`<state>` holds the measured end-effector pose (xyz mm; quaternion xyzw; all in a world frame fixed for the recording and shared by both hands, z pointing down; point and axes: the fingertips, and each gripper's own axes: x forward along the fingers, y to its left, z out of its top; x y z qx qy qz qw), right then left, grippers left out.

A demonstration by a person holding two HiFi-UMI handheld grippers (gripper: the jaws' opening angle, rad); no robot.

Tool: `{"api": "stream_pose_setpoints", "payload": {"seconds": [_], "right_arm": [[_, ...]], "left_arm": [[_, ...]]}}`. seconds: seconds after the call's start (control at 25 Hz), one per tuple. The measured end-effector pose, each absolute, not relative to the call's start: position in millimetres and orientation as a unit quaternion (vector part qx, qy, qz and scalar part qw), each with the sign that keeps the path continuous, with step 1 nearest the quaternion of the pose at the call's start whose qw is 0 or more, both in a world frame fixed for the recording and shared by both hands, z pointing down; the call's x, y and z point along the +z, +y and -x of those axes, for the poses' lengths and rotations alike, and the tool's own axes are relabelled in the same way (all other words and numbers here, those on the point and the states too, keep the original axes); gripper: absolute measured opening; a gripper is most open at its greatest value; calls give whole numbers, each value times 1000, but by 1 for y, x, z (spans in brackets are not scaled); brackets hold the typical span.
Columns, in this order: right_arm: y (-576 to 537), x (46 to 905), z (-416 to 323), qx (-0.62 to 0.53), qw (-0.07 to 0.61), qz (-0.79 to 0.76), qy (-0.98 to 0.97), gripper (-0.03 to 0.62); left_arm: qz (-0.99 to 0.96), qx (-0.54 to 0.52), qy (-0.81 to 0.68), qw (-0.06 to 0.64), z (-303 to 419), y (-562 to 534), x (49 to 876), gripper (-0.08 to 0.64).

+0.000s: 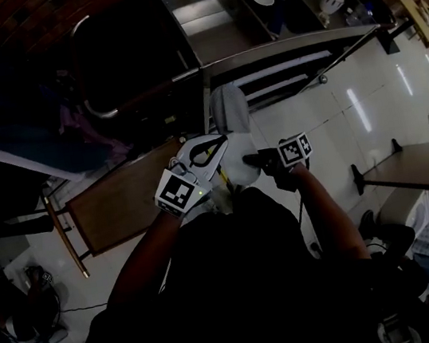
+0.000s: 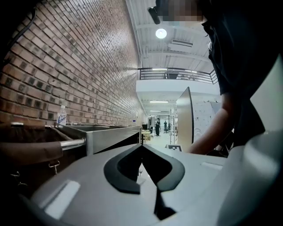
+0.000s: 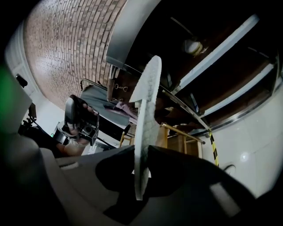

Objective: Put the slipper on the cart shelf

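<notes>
A pale grey slipper [image 1: 230,120] hangs in front of me, low before the steel cart [image 1: 276,48], whose shelves carry cups and bowls. My right gripper [image 1: 257,161] is shut on its near end. In the right gripper view the slipper [image 3: 147,101] shows edge-on, its sole pinched between the dark jaws of the right gripper [image 3: 141,152]. My left gripper [image 1: 213,149] sits just left of the slipper, apart from it. In its own view the left gripper [image 2: 141,148] has its tips touching, with nothing between them. The same left gripper [image 3: 79,121] also shows in the right gripper view.
A dark fabric bin on a metal frame [image 1: 21,124] stands to the left of the cart. A wooden chair [image 1: 123,205] is below it, close to my left arm. A table [image 1: 423,166] stands to the right. A brick wall [image 2: 66,75] runs along the left.
</notes>
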<state>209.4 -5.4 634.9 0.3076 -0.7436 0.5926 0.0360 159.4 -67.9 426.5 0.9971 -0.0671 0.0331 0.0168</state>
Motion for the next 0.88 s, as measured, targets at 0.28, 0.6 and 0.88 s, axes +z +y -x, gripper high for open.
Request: {"api": "stream_pose_setpoints", "payload": {"seconds": [0.28, 0.6, 0.88], "right_arm": [[-39, 645, -237, 602, 44, -294, -741, 66], [-84, 661, -271, 605, 72, -253, -752, 66], [-119, 674, -296, 605, 79, -226, -760, 67]], "left_arm": [[-995, 39, -87, 24, -186, -87, 432, 2], [-991, 47, -123, 32, -225, -108, 439, 2], [-987, 53, -148, 34, -268, -126, 451, 2]]}}
